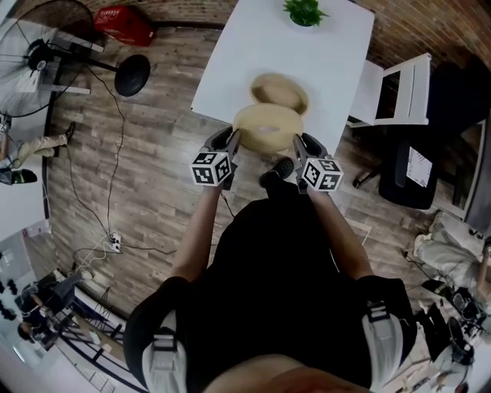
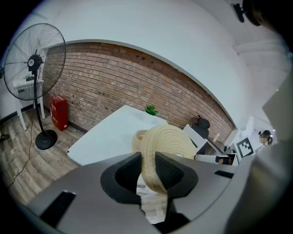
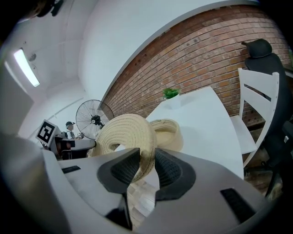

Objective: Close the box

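Note:
A round woven straw lid (image 1: 268, 127) is held level over the near edge of the white table (image 1: 322, 54), pinched from both sides. My left gripper (image 1: 232, 143) is shut on its left rim and my right gripper (image 1: 298, 146) on its right rim. In the left gripper view the lid (image 2: 168, 139) runs between the black pads (image 2: 171, 172) of the gripper (image 2: 147, 169). The right gripper (image 3: 146, 167) bites the lid's (image 3: 123, 132) rim likewise. The open woven box (image 1: 280, 92) sits on the table just behind the lid, seen as the box (image 2: 138, 137) and the box (image 3: 168, 132) in the gripper views.
A small green plant (image 1: 304, 11) stands at the table's far edge. A white chair (image 1: 399, 92) and a black office chair (image 1: 418, 169) are to the right. A standing fan (image 1: 54, 34), a red object (image 1: 123, 24) and floor cables (image 1: 111, 192) lie to the left.

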The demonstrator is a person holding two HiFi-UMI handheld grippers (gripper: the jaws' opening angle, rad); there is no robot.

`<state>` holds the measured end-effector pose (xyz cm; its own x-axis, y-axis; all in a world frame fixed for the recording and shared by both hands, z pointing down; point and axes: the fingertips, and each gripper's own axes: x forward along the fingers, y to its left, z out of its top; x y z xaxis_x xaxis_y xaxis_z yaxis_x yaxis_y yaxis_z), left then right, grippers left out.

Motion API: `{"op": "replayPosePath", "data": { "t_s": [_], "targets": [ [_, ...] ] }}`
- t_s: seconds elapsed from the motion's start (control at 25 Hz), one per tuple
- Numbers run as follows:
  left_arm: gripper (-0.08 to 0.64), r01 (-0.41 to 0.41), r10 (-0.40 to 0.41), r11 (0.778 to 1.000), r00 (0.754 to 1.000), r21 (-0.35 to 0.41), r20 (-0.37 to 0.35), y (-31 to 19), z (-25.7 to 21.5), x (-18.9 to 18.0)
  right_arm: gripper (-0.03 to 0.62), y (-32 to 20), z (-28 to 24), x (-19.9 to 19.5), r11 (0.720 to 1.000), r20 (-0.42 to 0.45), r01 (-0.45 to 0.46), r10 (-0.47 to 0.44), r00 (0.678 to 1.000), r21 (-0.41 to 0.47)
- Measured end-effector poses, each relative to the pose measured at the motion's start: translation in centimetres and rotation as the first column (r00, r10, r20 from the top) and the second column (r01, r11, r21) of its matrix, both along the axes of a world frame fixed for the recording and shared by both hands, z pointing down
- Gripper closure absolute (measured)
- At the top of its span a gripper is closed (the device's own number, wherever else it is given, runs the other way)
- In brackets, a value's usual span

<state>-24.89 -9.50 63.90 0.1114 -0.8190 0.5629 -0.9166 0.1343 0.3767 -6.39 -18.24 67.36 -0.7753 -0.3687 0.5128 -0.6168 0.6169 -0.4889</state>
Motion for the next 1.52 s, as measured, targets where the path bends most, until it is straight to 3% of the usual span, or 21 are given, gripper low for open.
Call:
{"op": "replayPosePath", "data": {
  "t_s": [0.56, 0.88, 1.2, 1.52],
  "targets": [
    [0.456, 0.015, -0.015, 1.000, 1.000, 0.015, -0.003, -3.5, -0.2, -3.7, 0.494, -2.7, 0.1, -3.4, 1.000, -0.009, -0.009, 0.008, 1.000, -0.022],
    [0.456, -0.016, 0.017, 1.000, 1.000, 0.027, -0.003, -6.7, 0.8, -4.8, 0.493, -4.3, 0.5, -3.9, 0.998, -0.013, -0.052, 0.052, 0.999, -0.026],
    [0.456, -0.112, 0.112, 0.994, 0.993, 0.008, -0.025, -9.5, 1.6, -5.9, 0.494, -5.1, 0.4, -4.3, 0.990, -0.036, -0.137, 0.136, 0.990, -0.023],
    [0.456, -0.224, 0.223, 0.974, 0.974, -0.025, -0.049, -11.7, 2.4, -6.0, 0.494, -6.0, -0.1, -4.3, 0.971, -0.083, -0.240, 0.239, 0.967, -0.002]
  ]
}}
